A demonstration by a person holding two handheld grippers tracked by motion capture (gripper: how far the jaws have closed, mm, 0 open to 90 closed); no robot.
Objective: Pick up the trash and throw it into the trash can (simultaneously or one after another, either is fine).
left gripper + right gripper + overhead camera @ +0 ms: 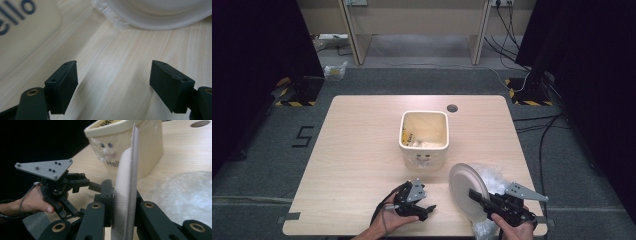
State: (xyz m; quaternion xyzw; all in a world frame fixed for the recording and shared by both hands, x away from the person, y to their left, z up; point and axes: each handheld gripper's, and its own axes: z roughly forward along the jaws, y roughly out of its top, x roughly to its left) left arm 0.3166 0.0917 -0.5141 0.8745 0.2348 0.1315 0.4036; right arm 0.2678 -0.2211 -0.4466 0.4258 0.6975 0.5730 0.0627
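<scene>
Jaws of the right hand-held gripper [123, 220] clamp a white paper plate [126, 192] held on edge. Left hand-held gripper [113, 82] hovers over the tabletop [117, 62], its jaws apart and empty.

White paper plate [464, 189] stands on edge, tilted; pinched at its rim; near the table's front right corner.

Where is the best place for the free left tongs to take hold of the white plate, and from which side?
Its rim, from the left. The plate stands on edge, pinched at its lower rim by the right tongs. The left tongs are open beside it, so the exposed upper rim is probably the easiest place.
</scene>
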